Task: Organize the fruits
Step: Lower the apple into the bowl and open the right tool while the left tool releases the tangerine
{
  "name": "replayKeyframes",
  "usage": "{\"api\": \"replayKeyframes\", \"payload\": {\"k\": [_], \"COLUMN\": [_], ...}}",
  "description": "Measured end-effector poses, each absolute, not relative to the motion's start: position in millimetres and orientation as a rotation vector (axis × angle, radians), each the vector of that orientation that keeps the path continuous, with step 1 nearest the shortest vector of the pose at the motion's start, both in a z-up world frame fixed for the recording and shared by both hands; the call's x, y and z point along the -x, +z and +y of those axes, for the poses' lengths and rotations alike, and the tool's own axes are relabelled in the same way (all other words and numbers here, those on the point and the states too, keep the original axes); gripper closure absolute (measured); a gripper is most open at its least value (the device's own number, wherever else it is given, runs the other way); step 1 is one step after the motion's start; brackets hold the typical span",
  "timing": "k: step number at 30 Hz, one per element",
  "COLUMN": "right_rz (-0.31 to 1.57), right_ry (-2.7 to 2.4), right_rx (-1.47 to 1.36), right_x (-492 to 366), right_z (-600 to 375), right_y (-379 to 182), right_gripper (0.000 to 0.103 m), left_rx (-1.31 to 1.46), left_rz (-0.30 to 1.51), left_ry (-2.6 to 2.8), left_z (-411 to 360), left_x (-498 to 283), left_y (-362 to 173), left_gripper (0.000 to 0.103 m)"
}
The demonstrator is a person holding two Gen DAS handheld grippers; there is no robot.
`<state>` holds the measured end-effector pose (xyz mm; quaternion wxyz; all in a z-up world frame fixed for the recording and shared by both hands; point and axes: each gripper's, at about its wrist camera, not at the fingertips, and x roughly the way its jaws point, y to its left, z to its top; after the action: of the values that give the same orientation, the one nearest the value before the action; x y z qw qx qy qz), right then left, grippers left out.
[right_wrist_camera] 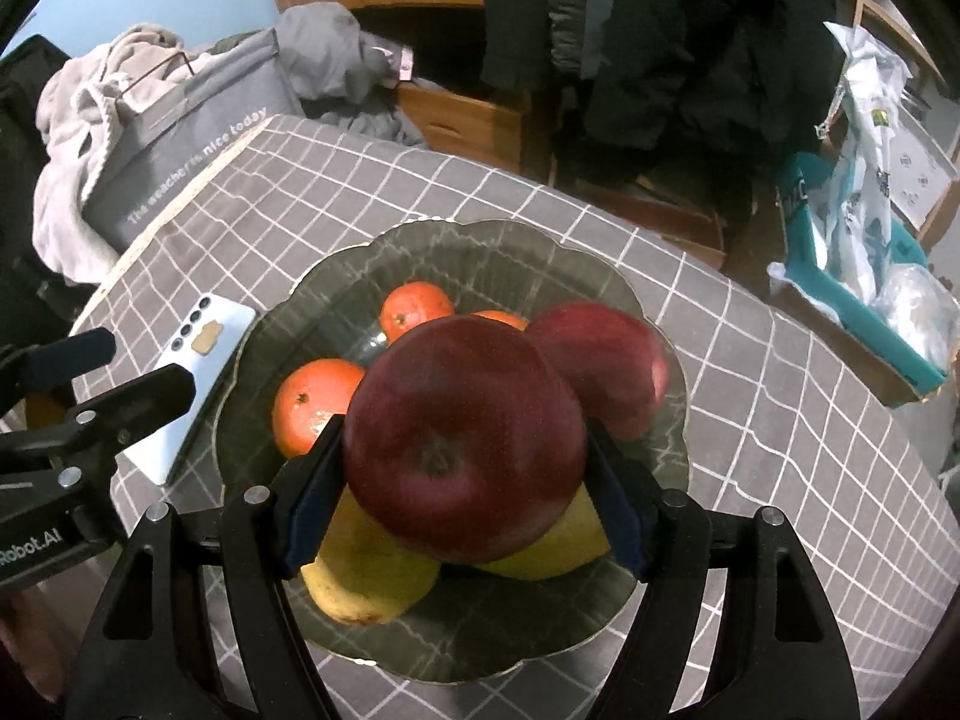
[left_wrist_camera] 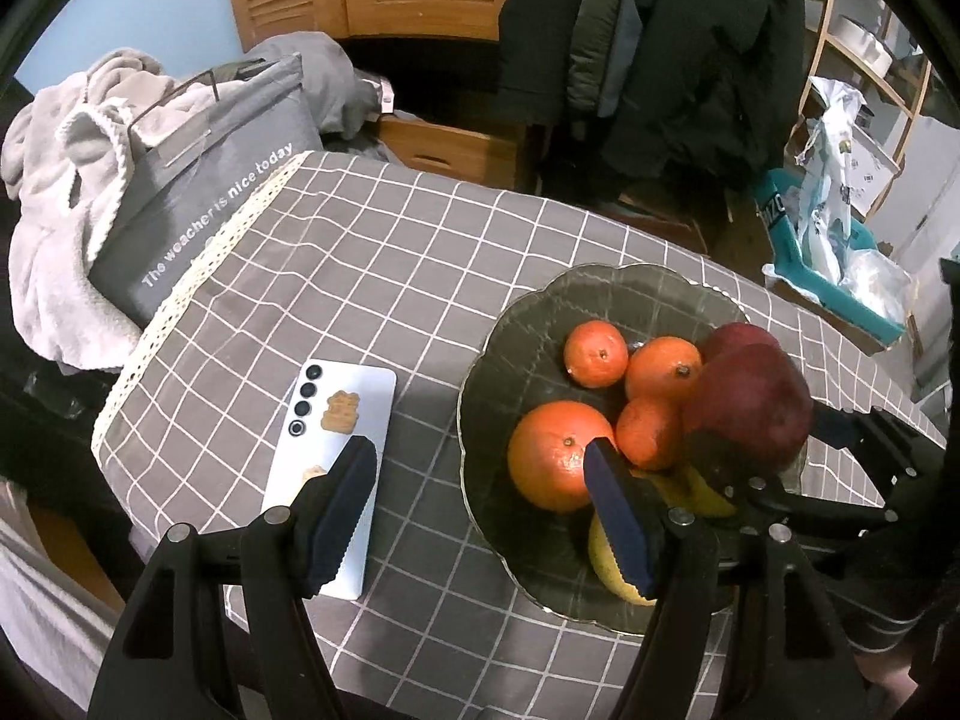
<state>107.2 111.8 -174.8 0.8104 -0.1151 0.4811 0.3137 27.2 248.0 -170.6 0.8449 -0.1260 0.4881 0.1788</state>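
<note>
The right claw (right_wrist_camera: 465,468) is clenched on a large dark-red apple (right_wrist_camera: 465,441), its two blue pads pressed against the apple's flanks, and holds it over the near half of the smoked-glass plate (right_wrist_camera: 480,240); whether the apple already rests on the fruit below cannot be told. The plate, on the checked-cloth table (left_wrist_camera: 360,252), already carries most of the fruit: a second red apple (right_wrist_camera: 606,360), a big orange (left_wrist_camera: 555,456), three smaller oranges (left_wrist_camera: 595,354) grouped behind it, and yellow fruit (right_wrist_camera: 366,576) lying beneath the held apple. The left claw (left_wrist_camera: 480,510) hangs released and empty, one finger above a white phone (left_wrist_camera: 336,468) lying beside the plate, the other above the plate's rim. No loose fruit shows on the cloth in either view. By this evidence the gathering appears nearly complete: the held apple remains to be set down and let go, and nothing else seems left outside the plate.
</note>
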Motion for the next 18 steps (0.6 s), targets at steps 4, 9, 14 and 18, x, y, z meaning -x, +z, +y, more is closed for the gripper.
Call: {"api": "replayKeyframes", "payload": {"k": [4,9,14,18], "right_rz": [1.002,0.988,0.955,0.917], "right_ry": [0.665,0.659,0.644,0.627], "right_rx": [0.225,0.2,0.177,0.143], "right_x": [-107.7,-107.2,-105.6,-104.8], "right_z": [107.1,99.4,88.0,73.6], "right_y": [-164.9,-155.0,-139.9,-121.1], "right_gripper": [0.024,0.023,0.024,0.024], "left_rx": [0.267,0.275,0.274,0.266], "left_rz": [1.021,1.004,0.971,0.954], "left_ry": [0.379,0.378,0.371,0.361], "left_z": [249.3,249.6,245.0,239.5], "left_x": [-24.8,-21.3,-18.2,-16.8], "left_y": [-166.4,-158.3,-146.3,-137.5], "left_gripper": [0.03,0.029,0.024,0.024]}}
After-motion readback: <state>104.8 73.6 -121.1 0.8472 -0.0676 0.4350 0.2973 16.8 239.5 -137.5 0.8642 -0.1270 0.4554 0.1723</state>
